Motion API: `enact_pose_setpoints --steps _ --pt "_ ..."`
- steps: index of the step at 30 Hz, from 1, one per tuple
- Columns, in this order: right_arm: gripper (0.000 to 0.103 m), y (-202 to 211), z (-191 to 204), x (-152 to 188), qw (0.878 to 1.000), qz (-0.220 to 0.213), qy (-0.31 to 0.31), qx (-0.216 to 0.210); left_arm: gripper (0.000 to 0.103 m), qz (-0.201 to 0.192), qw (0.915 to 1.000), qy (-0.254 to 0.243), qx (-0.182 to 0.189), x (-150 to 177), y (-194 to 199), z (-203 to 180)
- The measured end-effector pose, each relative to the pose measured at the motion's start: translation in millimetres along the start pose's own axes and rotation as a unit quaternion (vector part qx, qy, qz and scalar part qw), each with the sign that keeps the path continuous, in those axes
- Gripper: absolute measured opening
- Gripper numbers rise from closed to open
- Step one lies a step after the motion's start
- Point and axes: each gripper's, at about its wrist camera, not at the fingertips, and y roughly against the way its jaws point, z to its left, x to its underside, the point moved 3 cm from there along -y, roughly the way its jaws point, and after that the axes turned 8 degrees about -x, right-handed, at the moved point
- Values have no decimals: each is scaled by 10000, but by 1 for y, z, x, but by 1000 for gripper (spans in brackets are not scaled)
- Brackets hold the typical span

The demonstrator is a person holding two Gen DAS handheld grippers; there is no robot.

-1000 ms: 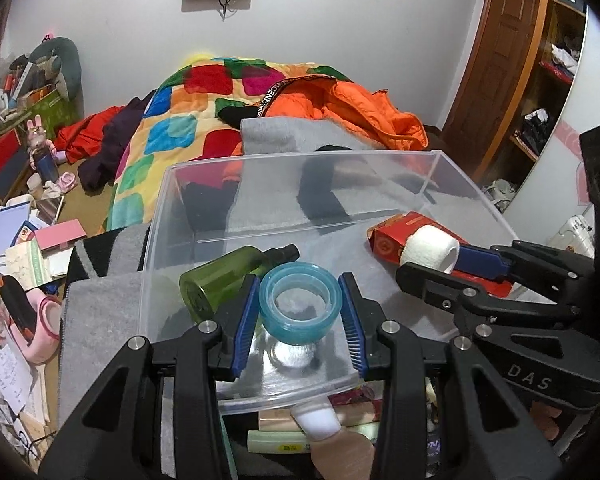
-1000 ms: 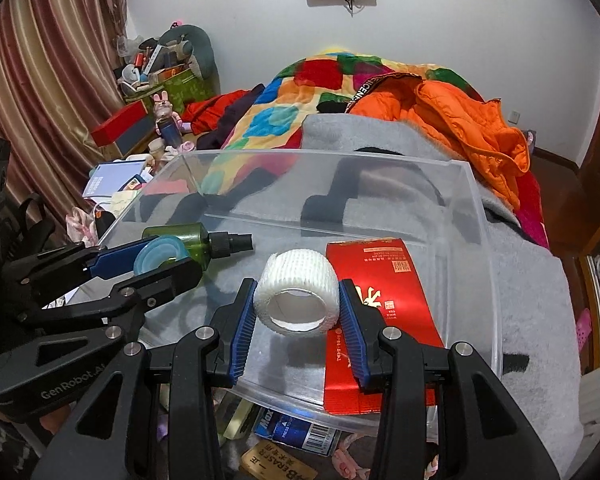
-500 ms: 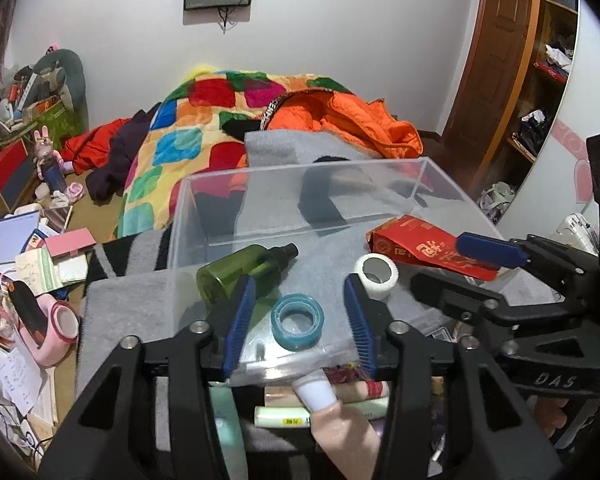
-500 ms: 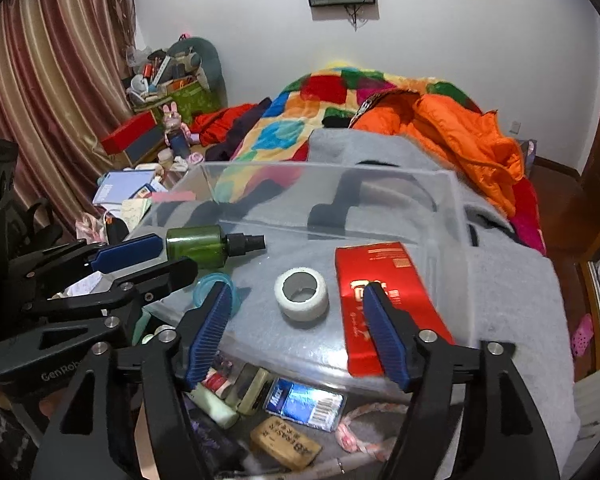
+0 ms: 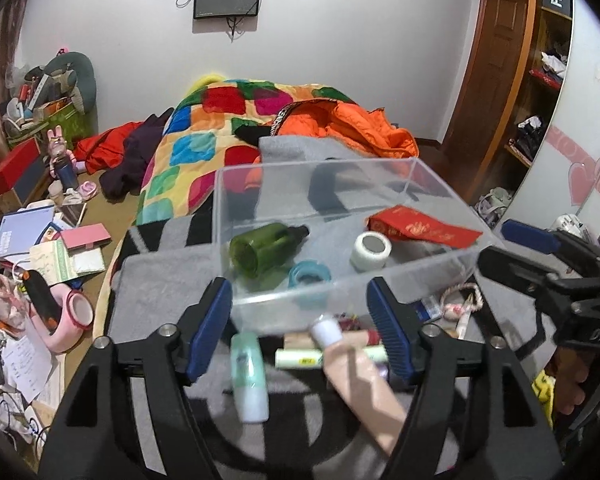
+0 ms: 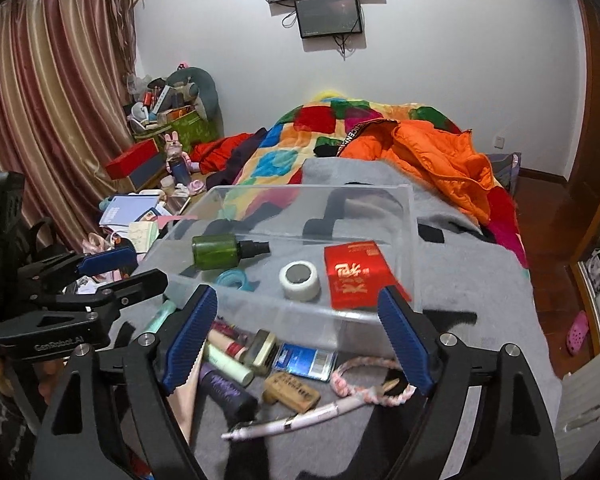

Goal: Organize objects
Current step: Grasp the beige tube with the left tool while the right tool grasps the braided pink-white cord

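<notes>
Blurring hides much of the clutter under my left jaws [image 5: 300, 320]: a pale bottle [image 5: 250, 376] and tubes smear together, half covered by the clear bin [image 5: 340, 168]. Both my jaws, left and right [image 6: 298, 338], are opening with nothing between them. Inside the bin on the grey blanket [image 6: 472, 280], the green bottle [image 6: 220, 250] lies on its side, long axis across the bin, cap pointing right. Beside it lie the teal tape [image 6: 232, 279], white tape [image 6: 300, 276] and red packet [image 6: 356, 274].
</notes>
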Motion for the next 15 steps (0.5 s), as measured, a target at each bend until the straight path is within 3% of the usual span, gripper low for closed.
enact_pose_setpoints --steps 7,15 --pt "80 -2 3 23 9999 74 -37 88 76 341 9993 147 64 26 -8 8" --pt "80 -10 -23 58 9982 429 -214 359 76 514 9986 -69 72 44 -21 -20"
